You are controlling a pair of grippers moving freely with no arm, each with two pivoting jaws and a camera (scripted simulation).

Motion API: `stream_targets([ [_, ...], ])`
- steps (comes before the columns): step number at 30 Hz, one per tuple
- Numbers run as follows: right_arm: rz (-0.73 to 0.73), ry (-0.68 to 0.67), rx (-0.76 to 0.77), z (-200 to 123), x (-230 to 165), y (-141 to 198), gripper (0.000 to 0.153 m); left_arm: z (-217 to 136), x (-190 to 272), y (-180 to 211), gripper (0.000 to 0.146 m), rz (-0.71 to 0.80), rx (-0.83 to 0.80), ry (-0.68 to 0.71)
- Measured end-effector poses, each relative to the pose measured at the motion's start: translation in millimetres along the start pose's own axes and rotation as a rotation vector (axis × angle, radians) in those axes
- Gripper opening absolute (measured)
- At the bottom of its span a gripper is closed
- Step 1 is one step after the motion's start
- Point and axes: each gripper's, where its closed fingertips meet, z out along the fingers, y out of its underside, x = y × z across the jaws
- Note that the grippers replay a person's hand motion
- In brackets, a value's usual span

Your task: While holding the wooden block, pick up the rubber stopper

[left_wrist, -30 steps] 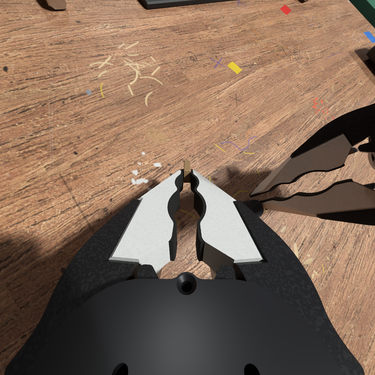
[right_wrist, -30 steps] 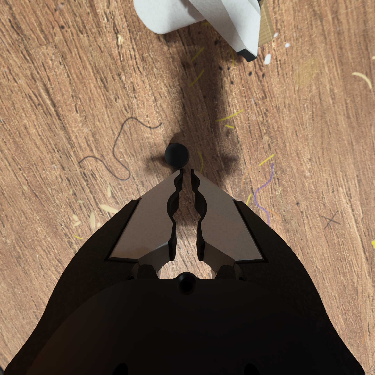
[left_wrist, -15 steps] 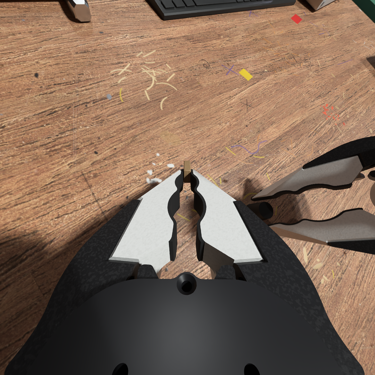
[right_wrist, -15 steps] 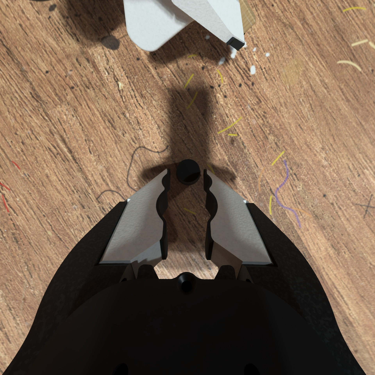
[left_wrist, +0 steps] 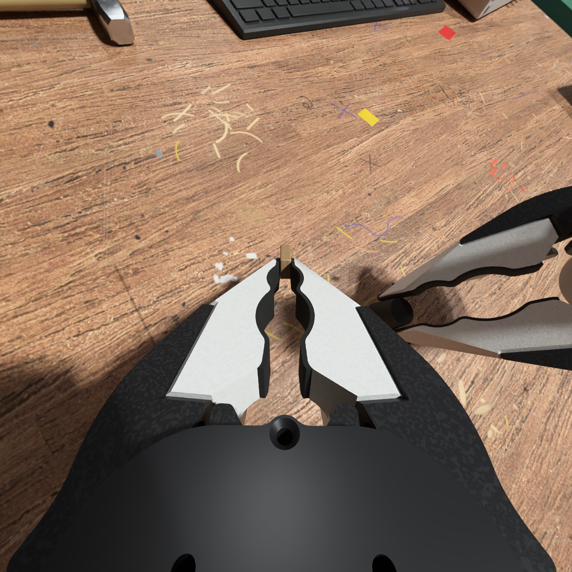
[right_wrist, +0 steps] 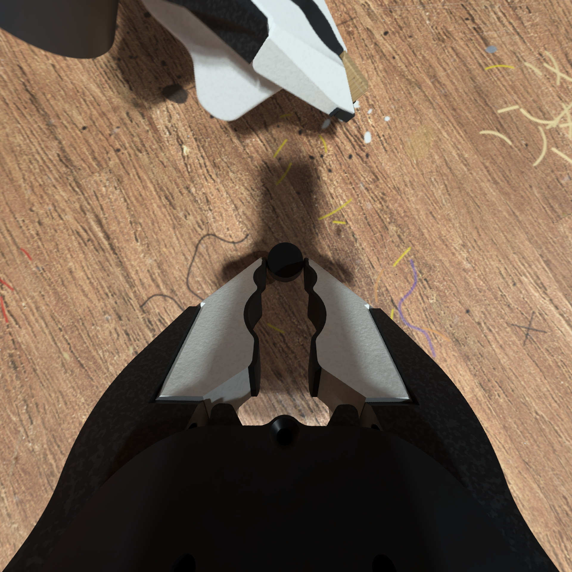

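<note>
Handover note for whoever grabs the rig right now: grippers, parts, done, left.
Left gripper: shut on the wooden block, pinched at the fingertips and held above the table.
Right gripper: its fingertips flank the rubber stopper and appear to touch both sides. The grip looks made, but firmness is unconfirmed.
Stopper: low over the table; whether it is off the wood cannot be told.
Done: block held, stopper bracketed.
Left: confirm the squeeze and lift the stopper without loosening the block. The left gripper is close, so go straight up.
</note>
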Motion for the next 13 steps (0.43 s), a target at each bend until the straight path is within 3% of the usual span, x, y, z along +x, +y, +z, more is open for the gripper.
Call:
stream_targets([
  [13, 0.059, 0.085, -0.061, 6, 11, 5, 0.024, 1, 15, -5, 0.005, 0.102, 0.028, -0.097],
])
